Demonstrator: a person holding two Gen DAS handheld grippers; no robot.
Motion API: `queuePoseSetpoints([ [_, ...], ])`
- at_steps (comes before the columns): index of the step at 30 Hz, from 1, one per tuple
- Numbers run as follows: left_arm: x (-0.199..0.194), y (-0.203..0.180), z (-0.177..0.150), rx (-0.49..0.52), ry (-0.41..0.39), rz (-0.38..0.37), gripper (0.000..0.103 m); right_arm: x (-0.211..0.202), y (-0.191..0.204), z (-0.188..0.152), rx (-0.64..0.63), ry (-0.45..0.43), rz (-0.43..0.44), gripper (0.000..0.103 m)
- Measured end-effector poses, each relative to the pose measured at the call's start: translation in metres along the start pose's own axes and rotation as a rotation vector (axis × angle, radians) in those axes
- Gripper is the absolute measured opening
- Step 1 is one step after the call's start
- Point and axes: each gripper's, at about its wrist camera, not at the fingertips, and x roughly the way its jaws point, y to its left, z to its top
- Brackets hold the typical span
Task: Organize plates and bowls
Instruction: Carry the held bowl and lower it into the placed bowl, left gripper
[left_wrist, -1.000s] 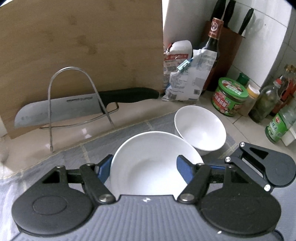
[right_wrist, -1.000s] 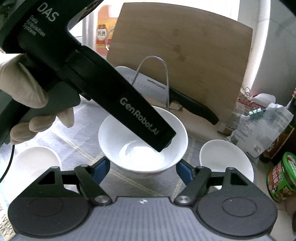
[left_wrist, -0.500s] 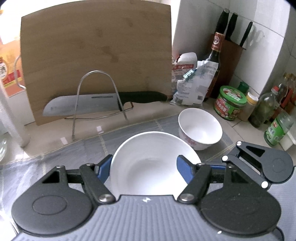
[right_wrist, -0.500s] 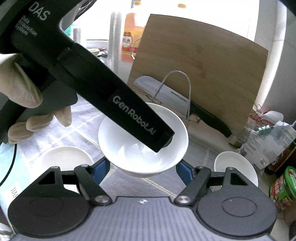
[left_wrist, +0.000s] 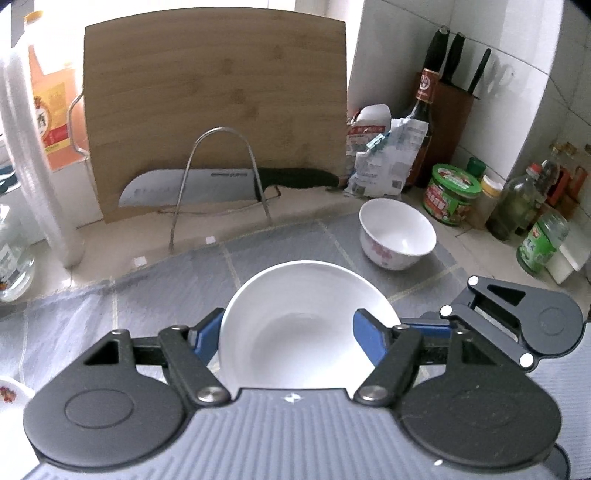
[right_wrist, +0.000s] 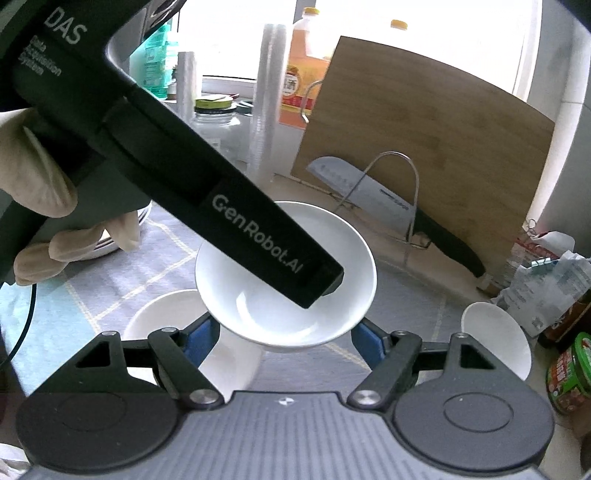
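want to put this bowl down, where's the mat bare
Bare mat lies between the wire rack and the held white bowl, running left toward the plastic cup stack. Crowded: the right side, with the patterned bowl, green-lidded jar and bottles; another bowl sits below the held one.

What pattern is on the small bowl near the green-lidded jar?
White small bowl with a pink-red floral print on its outer wall; clearest in the left wrist view.
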Motion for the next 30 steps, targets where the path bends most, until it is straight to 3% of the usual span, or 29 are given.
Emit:
queuePoseSetpoints([
  [16, -0.021, 0.016, -0.040, -0.021, 0.034, -0.027, 0.074, -0.002, 0.041, -0.007, 0.004, 0.051, 0.030, 0.082],
  [30, -0.013, 0.018, -0.058, -0.039, 0.073, -0.046, 0.074, 0.005, 0.046, -0.018, 0.060, 0.096, 0.077, 0.082],
])
